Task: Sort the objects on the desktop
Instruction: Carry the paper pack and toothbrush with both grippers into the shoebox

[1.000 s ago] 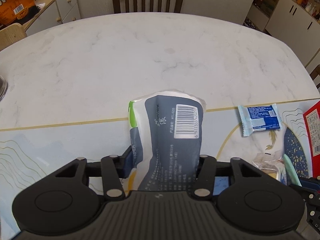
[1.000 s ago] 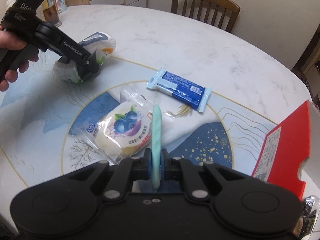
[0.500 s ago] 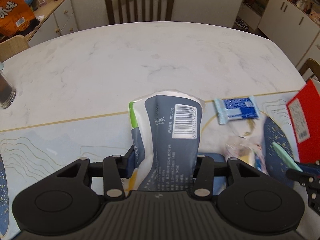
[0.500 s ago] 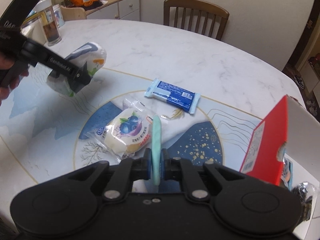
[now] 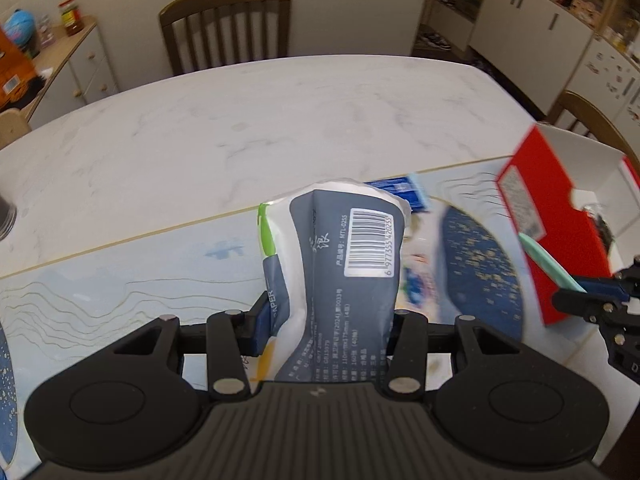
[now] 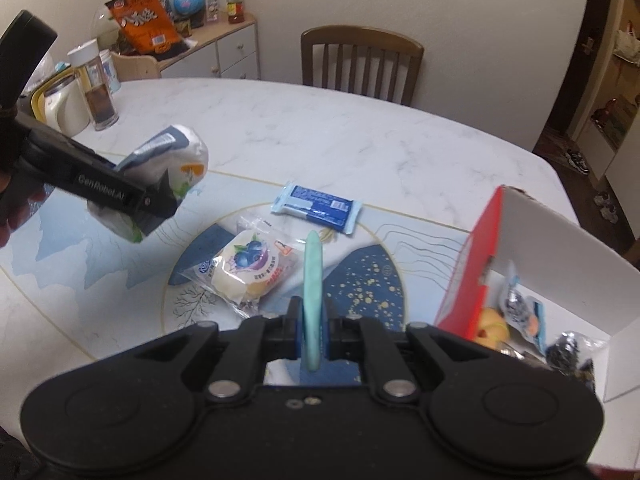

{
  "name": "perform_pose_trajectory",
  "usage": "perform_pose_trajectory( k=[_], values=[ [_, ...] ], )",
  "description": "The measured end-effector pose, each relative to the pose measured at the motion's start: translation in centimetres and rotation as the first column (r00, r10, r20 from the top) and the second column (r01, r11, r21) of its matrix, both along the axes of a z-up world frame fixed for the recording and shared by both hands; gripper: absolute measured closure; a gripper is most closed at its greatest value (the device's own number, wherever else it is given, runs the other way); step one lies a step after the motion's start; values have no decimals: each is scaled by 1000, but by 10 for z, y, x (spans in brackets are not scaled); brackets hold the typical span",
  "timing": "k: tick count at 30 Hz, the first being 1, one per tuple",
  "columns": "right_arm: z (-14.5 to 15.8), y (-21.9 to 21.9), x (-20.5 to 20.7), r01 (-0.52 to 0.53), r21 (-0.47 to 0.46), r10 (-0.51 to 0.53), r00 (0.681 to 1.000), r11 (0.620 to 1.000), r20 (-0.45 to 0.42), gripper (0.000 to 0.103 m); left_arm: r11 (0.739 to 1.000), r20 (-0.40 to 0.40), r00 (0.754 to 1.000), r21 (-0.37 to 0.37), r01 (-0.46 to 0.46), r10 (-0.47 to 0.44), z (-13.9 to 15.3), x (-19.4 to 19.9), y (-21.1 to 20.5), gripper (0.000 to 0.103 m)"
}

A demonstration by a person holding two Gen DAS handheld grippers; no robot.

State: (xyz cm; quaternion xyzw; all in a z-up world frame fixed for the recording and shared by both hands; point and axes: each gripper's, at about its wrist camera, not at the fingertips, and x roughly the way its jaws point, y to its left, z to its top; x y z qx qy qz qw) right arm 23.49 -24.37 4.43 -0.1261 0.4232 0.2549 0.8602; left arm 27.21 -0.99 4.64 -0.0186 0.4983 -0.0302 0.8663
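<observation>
Tissue pack, grey-white with barcode, squeezed and held clear of table; thin mint-green flat piece, possibly a comb, edge-on; blueberry bun packet and blue bar flat beside red box.

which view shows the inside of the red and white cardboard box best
The right wrist view: the red and white cardboard box opens toward the camera, with snack packets lying inside. The left wrist view shows mostly its red outer wall, blurred, and little of the inside.
</observation>
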Motion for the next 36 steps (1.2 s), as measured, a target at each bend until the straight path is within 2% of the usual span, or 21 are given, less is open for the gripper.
perform_pose_trajectory(
  k=[9,19,36],
  values=[
    [21,-34,-14,58,18,-59,998,998,31,95,994,31,993,-12,111,-111,23,-16,-51,59],
    [26,-80,-20,125,25,-126,991,992,42,95,977,51,976,-10,211,-210,39,-19,-116,59],
    [26,-164,-13,191,14,-192,980,981,48,95,953,53,952,-8,303,-302,37,2,-214,59]
  ],
)
